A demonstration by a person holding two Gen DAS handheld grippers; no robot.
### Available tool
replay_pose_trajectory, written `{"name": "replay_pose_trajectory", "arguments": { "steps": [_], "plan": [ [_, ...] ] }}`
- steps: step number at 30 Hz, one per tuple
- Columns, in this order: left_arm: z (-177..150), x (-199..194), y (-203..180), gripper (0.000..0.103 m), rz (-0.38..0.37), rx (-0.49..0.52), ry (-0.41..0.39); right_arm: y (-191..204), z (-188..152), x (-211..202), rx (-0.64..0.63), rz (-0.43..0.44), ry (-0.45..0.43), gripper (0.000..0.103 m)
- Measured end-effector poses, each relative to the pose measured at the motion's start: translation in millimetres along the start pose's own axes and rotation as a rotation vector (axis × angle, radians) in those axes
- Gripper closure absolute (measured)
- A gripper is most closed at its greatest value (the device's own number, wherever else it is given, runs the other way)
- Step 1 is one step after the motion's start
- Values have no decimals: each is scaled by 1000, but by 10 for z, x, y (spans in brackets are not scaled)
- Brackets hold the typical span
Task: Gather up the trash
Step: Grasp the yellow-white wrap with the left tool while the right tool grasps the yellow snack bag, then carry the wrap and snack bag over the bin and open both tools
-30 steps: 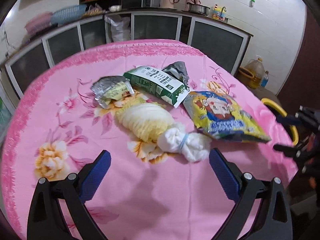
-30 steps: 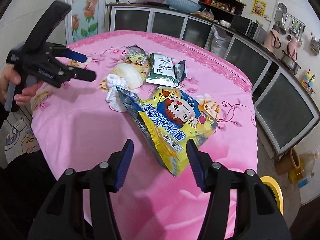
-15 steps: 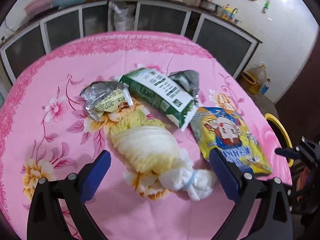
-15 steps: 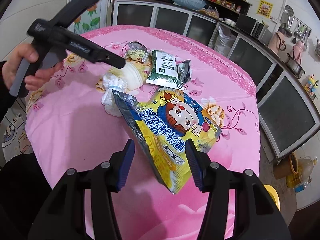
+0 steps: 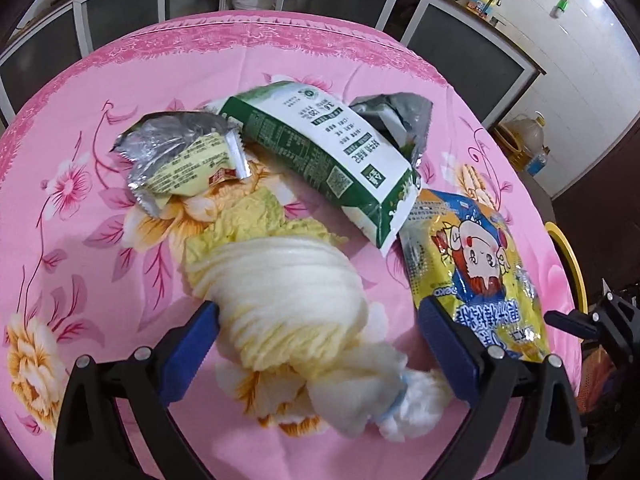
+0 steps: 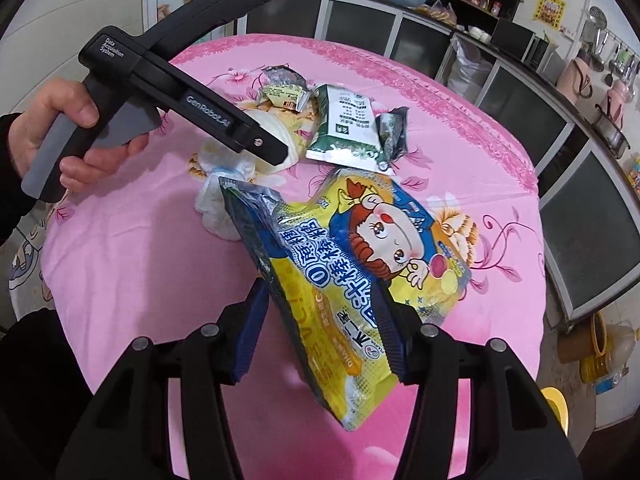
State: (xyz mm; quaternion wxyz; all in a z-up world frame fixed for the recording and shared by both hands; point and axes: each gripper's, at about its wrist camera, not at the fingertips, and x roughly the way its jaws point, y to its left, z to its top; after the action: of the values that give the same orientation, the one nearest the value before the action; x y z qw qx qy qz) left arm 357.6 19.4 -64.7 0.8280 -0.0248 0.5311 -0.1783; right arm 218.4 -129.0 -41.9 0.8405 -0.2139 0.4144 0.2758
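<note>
The left tool (image 5: 318,320) is hanging with its blue pads spread wide apart, straddling the pale yellow cloth bundle (image 5: 280,300) in the lower centre of the left wrist view; neither pad is pressing on it. The bundle's white knotted end (image 5: 400,396) is lying between the pads on the pink flowered worktop (image 5: 80,240). Above it, toward the upper centre, a green and white packet (image 5: 320,152) is overlapping a crumpled silver wrapper (image 5: 180,156) on the left and a grey foil wrapper (image 5: 400,120) on the right

In the right wrist view, the right tool (image 6: 320,328) is sitting in the lower centre, half spread, with the yellow cartoon snack bag (image 6: 360,264) between its pads; the bag's near edge is standing tilted up off the cloth and meeting both pads. At the upper left of that frame a hand (image 6: 60,136) is gripping the handle of the left tool, which is pointing down over the bundle
</note>
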Motion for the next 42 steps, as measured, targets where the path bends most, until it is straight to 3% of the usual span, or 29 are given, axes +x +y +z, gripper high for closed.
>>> {"name": "replay_pose_trajectory", "arguments": {
  "steps": [2,3,4,7,10,13,28,42],
  "plan": [
    [34,3,-8,9,6,-2,-7,-21,20,56,11,13,16,54],
    [42,-7,1,16,6,-7,-10,-27,28,68,21,16,19,61],
    [45,-29,13,31,18,-13,-18,-53,40,85,42,30,28,70],
    [53,-85,47,61,10,-24,-27,-88,47,91,70,66,44,85],
    [52,-120,48,77,22,-23,-39,-83,45,64,88,76,36,90],
    [57,-181,75,86,12,-41,-48,-81,47,-41,106,84,0,93],
    [-171,-1231,146,90,5,-55,-235,-213,45,-817,178,34,-156,99],
    [-405,-1688,-12,90,-15,-29,-312,-436,-138,-1370,256,-42,-234,101]
  ]
}}
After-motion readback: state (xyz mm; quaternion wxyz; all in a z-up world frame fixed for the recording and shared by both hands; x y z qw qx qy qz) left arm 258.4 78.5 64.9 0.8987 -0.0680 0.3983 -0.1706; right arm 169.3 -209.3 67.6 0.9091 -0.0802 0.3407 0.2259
